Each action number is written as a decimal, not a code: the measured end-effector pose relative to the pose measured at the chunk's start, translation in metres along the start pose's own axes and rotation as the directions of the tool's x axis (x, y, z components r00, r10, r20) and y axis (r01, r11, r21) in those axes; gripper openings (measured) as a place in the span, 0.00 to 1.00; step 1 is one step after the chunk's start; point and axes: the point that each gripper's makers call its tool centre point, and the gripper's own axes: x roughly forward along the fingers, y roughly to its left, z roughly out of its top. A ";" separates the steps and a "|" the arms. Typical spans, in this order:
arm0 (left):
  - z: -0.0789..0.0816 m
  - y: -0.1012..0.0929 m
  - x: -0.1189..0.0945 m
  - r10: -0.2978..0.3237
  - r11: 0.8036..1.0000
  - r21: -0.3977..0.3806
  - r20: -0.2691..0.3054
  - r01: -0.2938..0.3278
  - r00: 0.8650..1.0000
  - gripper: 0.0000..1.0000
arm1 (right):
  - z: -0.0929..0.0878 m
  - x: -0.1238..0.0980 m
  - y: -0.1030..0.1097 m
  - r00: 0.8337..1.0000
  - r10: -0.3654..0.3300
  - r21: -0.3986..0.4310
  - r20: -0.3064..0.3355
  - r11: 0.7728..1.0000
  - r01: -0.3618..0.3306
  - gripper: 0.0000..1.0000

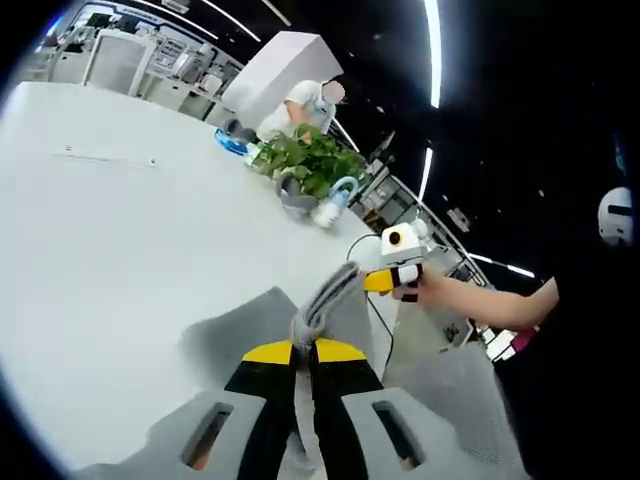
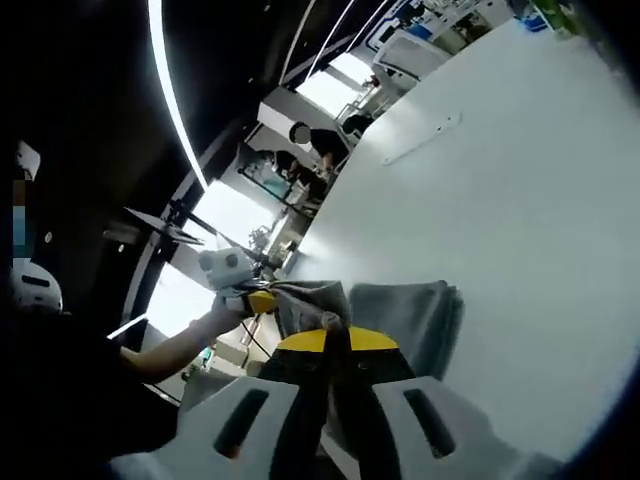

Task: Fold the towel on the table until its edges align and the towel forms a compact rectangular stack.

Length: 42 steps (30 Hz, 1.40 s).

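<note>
Towel (image 1: pixel 322 300) pinched in both tools (image 1: pixel 304 350) (image 2: pixel 336 340) above white table (image 1: pixel 120 230).

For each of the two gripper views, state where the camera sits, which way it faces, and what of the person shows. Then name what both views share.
Left gripper view: rides on the left gripper, looking along jaws shut on the grey towel, across the white table toward a potted plant; the person's hand shows.
Right gripper view: rides on the right gripper, jaws shut on the towel, facing across the table; the person's arm shows.
Shared: towel, table, each other's gripper.
</note>
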 end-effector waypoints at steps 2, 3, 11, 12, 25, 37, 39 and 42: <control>-0.002 0.005 0.002 0.002 1.000 -0.020 -0.005 -0.002 1.000 0.05 | 0.000 0.003 -0.007 1.000 -0.006 0.012 -0.002 1.000 0.006 0.01; -0.003 0.010 0.003 0.001 0.999 -0.039 -0.010 -0.002 1.000 0.05 | 0.000 0.005 -0.011 1.000 -0.007 0.024 -0.003 1.000 0.007 0.02; -0.011 0.036 0.013 0.010 0.985 -0.170 -0.026 -0.014 1.000 0.05 | -0.001 0.015 -0.029 0.999 -0.034 0.062 0.006 0.998 0.033 0.02; -0.012 0.040 0.016 0.014 0.985 -0.170 -0.030 -0.019 0.999 0.05 | -0.002 0.016 -0.032 0.999 -0.041 0.067 0.007 0.997 0.041 0.02; -0.029 0.069 0.030 0.166 0.986 -0.002 -0.050 -0.167 0.985 0.08 | -0.012 0.024 -0.060 0.980 -0.174 -0.079 0.096 0.980 0.182 0.03; -0.025 0.093 0.017 0.401 0.878 0.272 0.036 -0.395 0.915 0.46 | 0.001 0.016 -0.084 0.886 -0.431 -0.473 0.169 0.753 0.457 0.34; -0.024 0.095 0.015 0.427 0.858 0.291 0.049 -0.422 0.903 0.50 | 0.000 0.014 -0.089 0.867 -0.469 -0.503 0.168 0.716 0.484 0.38; -0.023 0.094 0.016 0.446 0.819 0.372 0.067 -0.437 0.893 0.51 | -0.005 0.014 -0.094 0.844 -0.515 -0.533 0.148 0.678 0.507 0.41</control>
